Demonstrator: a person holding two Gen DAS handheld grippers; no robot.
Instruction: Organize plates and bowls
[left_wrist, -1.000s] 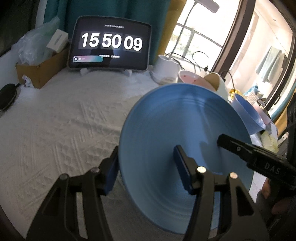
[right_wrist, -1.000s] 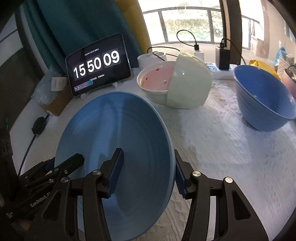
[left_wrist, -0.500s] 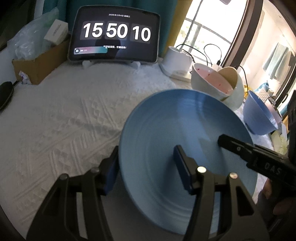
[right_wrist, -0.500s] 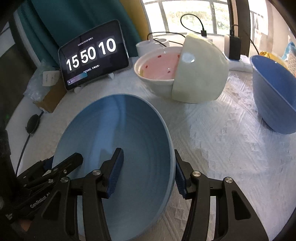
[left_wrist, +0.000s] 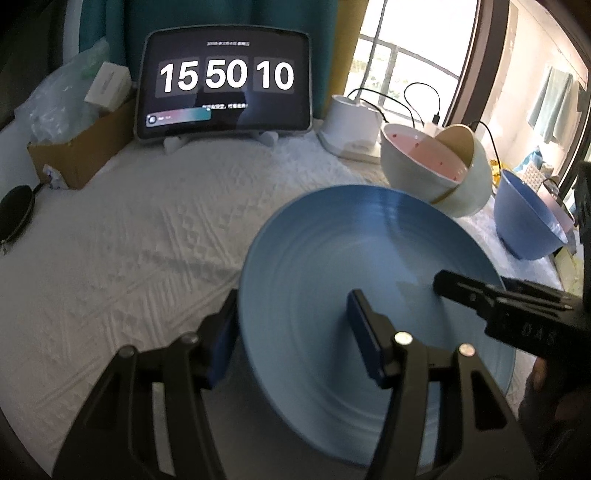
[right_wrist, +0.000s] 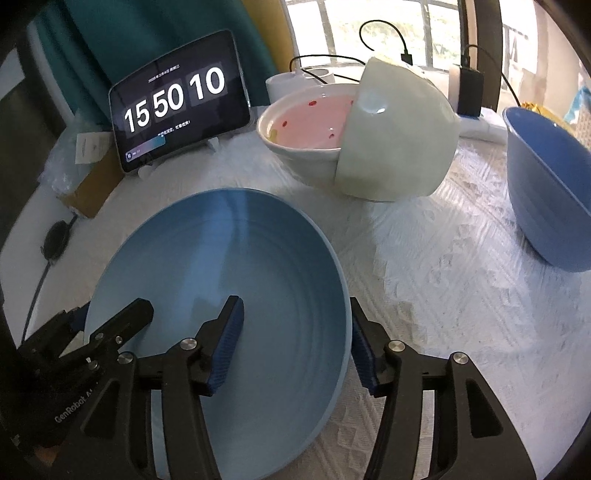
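Since a second ago the light blue plate (right_wrist: 229, 295) has come lower and flatter over the white textured tablecloth (left_wrist: 129, 240), and the clock tablet (left_wrist: 225, 79) has ticked over from 09 to 10.

Both grippers straddle the plate's rim from opposite sides. The left gripper (left_wrist: 291, 339) has one pad outside the left edge and one over the plate's face, jaws roughly half open; I can't tell for sure whether the pads actually press. The right gripper (right_wrist: 295, 347) sits on the right edge the same way, its jaws are opening, rim between them with a visible gap at the outer pad.

So the plate sits toward the near middle of the table, between the two tools, about equally close to each. Looks like a set-down to me, with the right side letting go first.

Toward the far right edge are the pink-lined bowl (right_wrist: 306, 125) with a cream bowl (right_wrist: 399, 136) tipped against it, and a deep blue bowl (right_wrist: 546, 184) off to the right.
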